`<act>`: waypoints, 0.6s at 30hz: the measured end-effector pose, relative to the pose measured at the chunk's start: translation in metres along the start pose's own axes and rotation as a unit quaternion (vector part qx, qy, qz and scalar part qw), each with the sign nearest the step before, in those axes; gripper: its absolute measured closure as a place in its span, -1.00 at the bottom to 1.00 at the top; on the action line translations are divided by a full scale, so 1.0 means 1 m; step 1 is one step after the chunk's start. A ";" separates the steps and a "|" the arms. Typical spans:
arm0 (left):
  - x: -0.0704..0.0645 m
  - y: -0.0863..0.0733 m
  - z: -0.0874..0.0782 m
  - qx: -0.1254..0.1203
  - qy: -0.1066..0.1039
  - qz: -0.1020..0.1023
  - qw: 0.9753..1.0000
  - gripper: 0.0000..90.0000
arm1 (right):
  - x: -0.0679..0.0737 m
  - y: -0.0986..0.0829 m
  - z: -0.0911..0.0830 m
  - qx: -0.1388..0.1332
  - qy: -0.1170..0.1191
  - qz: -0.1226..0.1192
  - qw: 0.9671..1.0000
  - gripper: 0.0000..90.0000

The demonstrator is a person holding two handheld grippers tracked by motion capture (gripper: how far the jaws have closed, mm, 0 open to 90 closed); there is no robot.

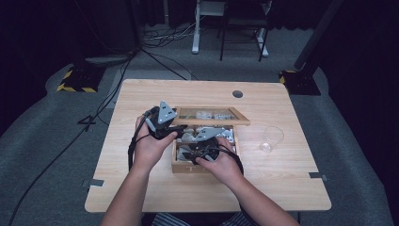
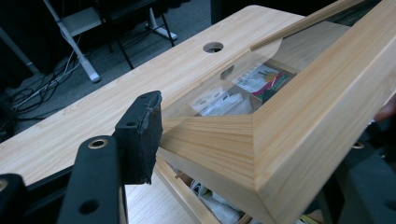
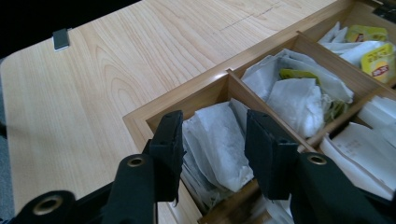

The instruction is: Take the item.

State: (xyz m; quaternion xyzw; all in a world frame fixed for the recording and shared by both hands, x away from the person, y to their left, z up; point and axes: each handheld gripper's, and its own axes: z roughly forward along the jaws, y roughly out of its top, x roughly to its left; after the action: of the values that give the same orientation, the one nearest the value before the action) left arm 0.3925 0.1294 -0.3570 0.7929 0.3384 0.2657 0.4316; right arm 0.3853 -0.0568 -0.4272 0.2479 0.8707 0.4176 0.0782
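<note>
A wooden tea box (image 1: 188,167) sits mid-table with its glass-paned lid (image 1: 211,122) raised. My left gripper (image 1: 164,126) grips the lid's left corner; in the left gripper view one black finger (image 2: 140,130) presses on the lid frame (image 2: 303,116), and the other is hidden behind the wood. My right gripper (image 3: 212,140) is open and dipped into the box's corner compartment. Its jaws straddle a stack of white tea-bag packets (image 3: 219,126) without closing on them. From above, the right gripper (image 1: 207,146) is over the box's front half.
Other compartments hold white packets (image 3: 299,93) and yellow tea bags (image 3: 373,58). An empty clear glass (image 1: 272,138) stands on the table right of the box. A cable hole (image 1: 237,93) lies near the far edge. Chairs and cables sit beyond the table.
</note>
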 end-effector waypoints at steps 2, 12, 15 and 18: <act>0.000 0.000 0.000 0.000 0.001 0.000 1.000 -0.11 | 0.001 0.000 0.002 0.000 0.000 0.000 1.000 0.30; -0.001 0.000 0.001 0.002 0.002 0.003 1.000 -0.12 | 0.004 0.001 0.021 0.008 0.005 -0.012 1.000 0.37; -0.001 0.000 0.001 0.001 0.002 0.003 1.000 -0.12 | 0.004 0.001 0.023 0.011 0.000 -0.017 1.000 0.43; -0.001 0.000 0.001 0.001 0.002 0.002 1.000 -0.12 | 0.002 0.001 0.024 0.013 -0.005 -0.020 1.000 0.47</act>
State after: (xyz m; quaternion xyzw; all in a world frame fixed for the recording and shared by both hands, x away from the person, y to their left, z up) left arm 0.3925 0.1282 -0.3579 0.7933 0.3382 0.2677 0.4298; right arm 0.3918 -0.0385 -0.4420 0.2331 0.8807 0.4030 0.0874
